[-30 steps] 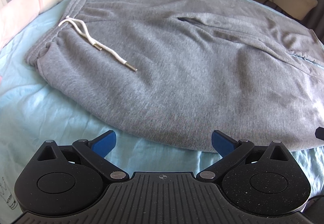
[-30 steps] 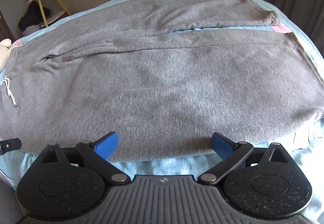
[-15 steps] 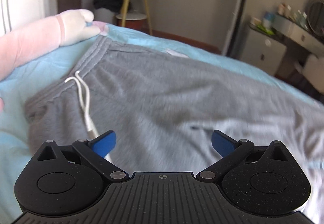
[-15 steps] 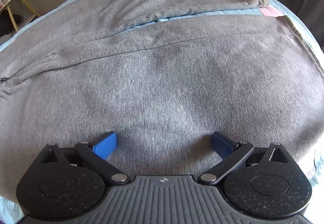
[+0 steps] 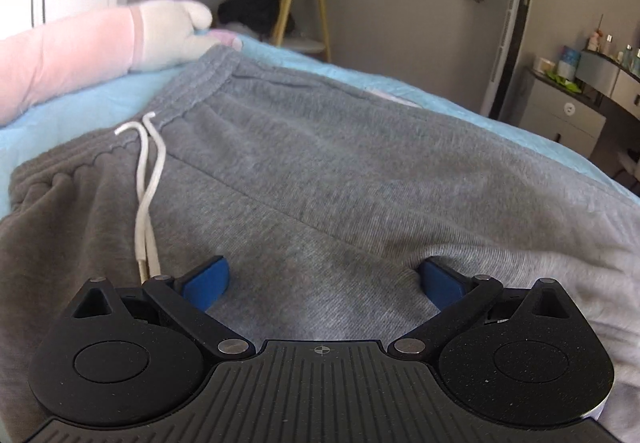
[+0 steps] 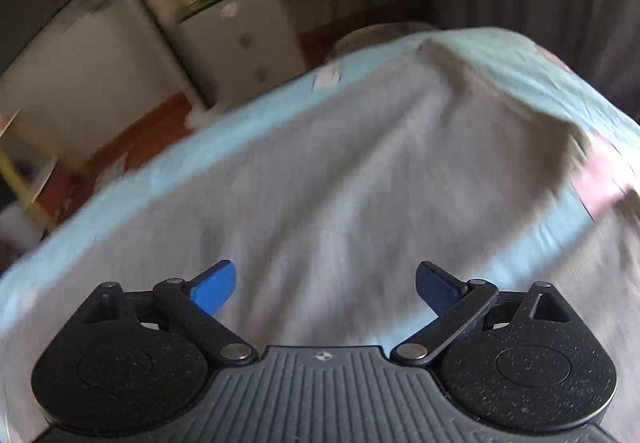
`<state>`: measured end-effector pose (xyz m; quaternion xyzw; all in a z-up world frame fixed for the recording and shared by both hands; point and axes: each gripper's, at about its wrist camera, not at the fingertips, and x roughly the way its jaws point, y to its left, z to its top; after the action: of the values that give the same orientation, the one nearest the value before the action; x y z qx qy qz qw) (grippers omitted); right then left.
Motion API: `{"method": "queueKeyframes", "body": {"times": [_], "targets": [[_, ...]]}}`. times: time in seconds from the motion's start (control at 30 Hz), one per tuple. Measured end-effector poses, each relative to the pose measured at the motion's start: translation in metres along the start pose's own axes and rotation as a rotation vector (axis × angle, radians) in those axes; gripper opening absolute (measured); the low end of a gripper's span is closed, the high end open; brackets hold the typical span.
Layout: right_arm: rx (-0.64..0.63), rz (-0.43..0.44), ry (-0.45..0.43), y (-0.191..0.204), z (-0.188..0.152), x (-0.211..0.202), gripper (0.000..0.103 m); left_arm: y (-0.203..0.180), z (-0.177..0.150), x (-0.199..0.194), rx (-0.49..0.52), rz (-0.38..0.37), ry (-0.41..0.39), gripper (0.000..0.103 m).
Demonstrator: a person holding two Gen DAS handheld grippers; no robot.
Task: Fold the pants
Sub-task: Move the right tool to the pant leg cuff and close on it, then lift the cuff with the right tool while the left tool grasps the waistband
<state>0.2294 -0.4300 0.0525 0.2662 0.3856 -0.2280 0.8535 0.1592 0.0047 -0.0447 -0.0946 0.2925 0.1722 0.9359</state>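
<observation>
Grey sweatpants (image 5: pixel 320 171) lie spread on a light blue bed sheet (image 5: pixel 80 103). Their waistband and white drawstring (image 5: pixel 146 179) show at the left of the left wrist view. My left gripper (image 5: pixel 322 279) is open and low over the fabric just below the waist; its right pad sits against a raised fold. In the blurred right wrist view, the pant legs (image 6: pixel 360 163) run toward their hems at the upper right. My right gripper (image 6: pixel 326 283) hovers over them with wide jaws that are closing, its pads pressing on nothing.
A pink and white plush toy (image 5: pixel 100 47) rests beside the waistband at the bed's edge. Beyond the bed stand a yellow-legged side table (image 5: pixel 298 3) and a dresser (image 5: pixel 568 115). A white drawer cabinet (image 6: pixel 240 35) is past the sheet (image 6: pixel 200 147).
My left gripper moved in over the pants toward the waistband and drawstring and sank onto the fabric. My right gripper swept fast toward the leg ends, so its view is now blurred.
</observation>
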Motion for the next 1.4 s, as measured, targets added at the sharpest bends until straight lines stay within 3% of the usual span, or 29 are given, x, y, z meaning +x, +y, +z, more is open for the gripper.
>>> {"method": "queueKeyframes", "body": {"times": [0.13,0.23,0.37,0.43,0.57,0.63,0.8,0.93,1.07,1.17,1.2,1.3,1.4], "targets": [[0.083,-0.158,-0.058,0.028,0.064,0.074,0.066,-0.009,-0.012,-0.002,0.039,0.030,-0.040,0.103],[0.146,-0.248,-0.062,0.033,0.089,0.110,0.064,-0.003,-0.014,-0.002,-0.001,0.000,-0.047,0.103],[0.242,-0.341,-0.061,0.024,0.099,0.137,0.064,-0.009,-0.020,-0.003,0.010,0.023,-0.077,0.103],[0.247,-0.351,-0.080,0.018,0.105,0.144,0.059,-0.009,-0.022,-0.001,0.003,0.021,-0.083,0.103],[0.224,-0.352,-0.103,0.004,0.102,0.141,0.018,-0.008,-0.023,0.000,-0.004,0.018,-0.091,0.103],[0.254,-0.289,-0.112,-0.008,0.099,0.132,0.006,-0.007,-0.023,0.000,-0.009,0.014,-0.092,0.103],[0.266,-0.085,-0.241,-0.044,0.052,0.047,0.005,-0.006,-0.022,0.000,-0.014,0.010,-0.091,0.103],[0.309,0.014,-0.289,-0.089,-0.047,-0.036,0.005,-0.006,-0.021,0.000,-0.018,0.007,-0.090,0.103],[0.434,0.014,-0.289,-0.131,-0.137,-0.064,0.007,-0.001,-0.020,-0.002,-0.035,-0.009,-0.084,0.103],[0.490,0.050,-0.224,-0.149,-0.145,-0.053,0.010,0.007,-0.017,-0.003,-0.073,-0.043,-0.082,0.103],[0.462,0.061,-0.245,-0.149,-0.140,-0.053,0.011,0.009,-0.015,-0.004,-0.085,-0.053,-0.077,0.103],[0.337,0.046,-0.337,-0.143,-0.131,-0.053,0.029,0.015,-0.005,-0.009,-0.093,-0.075,-0.020,0.103],[0.251,0.019,-0.323,-0.138,-0.120,-0.041,0.032,0.018,0.023,-0.013,-0.110,-0.131,0.066,0.103]]}}
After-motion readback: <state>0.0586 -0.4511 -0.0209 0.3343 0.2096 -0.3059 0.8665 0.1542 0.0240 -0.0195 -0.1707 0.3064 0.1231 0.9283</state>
